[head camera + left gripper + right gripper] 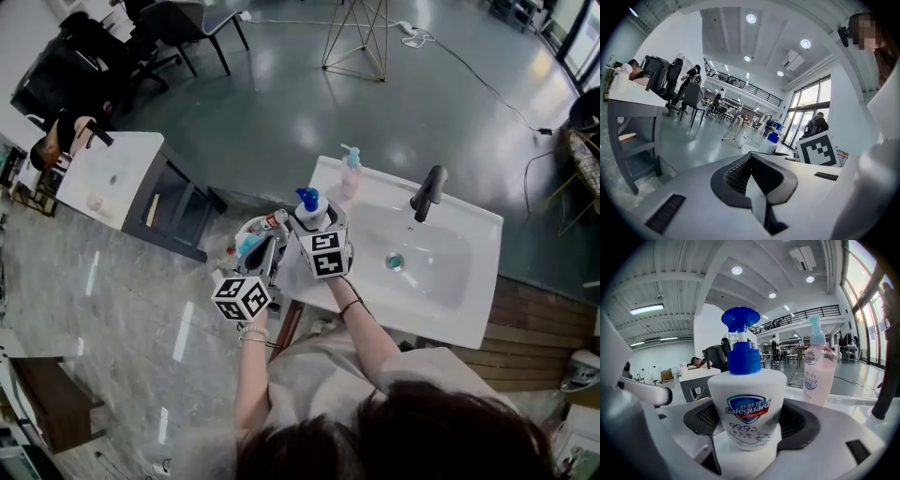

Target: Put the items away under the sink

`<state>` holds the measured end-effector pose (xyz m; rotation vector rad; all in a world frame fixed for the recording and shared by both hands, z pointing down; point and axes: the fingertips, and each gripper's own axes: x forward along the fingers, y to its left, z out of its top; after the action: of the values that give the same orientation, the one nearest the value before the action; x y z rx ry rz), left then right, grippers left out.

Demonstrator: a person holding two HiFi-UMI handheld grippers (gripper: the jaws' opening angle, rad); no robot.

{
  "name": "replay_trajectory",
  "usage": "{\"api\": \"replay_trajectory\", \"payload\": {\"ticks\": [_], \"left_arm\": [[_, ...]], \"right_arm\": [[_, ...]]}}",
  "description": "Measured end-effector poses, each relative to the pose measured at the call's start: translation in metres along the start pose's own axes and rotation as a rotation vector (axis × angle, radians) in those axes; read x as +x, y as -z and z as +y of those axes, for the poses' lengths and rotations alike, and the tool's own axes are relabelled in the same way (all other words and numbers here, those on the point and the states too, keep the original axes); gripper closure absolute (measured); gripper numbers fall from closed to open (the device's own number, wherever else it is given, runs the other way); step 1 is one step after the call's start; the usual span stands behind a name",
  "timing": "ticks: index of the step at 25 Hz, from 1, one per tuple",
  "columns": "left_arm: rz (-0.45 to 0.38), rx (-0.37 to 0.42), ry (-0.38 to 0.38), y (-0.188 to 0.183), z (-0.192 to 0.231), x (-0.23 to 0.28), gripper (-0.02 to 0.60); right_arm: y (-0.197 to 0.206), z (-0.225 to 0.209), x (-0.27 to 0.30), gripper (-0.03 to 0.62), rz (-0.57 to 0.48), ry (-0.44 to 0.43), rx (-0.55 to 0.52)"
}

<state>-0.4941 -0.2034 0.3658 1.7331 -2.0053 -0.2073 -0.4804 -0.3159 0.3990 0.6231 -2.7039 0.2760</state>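
Note:
A white soap bottle with a blue pump [746,404] stands upright between the pads [706,418] of my right gripper [313,219], which is shut on its body. It is at the sink counter's left end [309,204]. A pink pump bottle [351,174] stands just behind it on the counter [819,366]. My left gripper [270,253] is left of the sink, its fingers against a white round tub [246,227] holding a tube [273,222] and a blue item. In the left gripper view the jaws [751,156] meet at their tips with nothing between them.
The white sink [473,281] has a black faucet [427,192] and a drain [395,262]. A grey desk with open shelves [169,202] stands to the left, on a shiny floor. Chairs and a metal stand are farther back. My own arms and head fill the bottom of the head view.

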Motion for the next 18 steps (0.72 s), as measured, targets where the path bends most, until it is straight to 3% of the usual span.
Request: {"api": "replay_trajectory", "payload": {"ticks": [18], "left_arm": [[0.001,0.016,0.035,0.014,-0.041,0.001,0.581]], "right_arm": [[-0.009,-0.016,-0.038,0.226,-0.028,-0.046,0.103]]}}
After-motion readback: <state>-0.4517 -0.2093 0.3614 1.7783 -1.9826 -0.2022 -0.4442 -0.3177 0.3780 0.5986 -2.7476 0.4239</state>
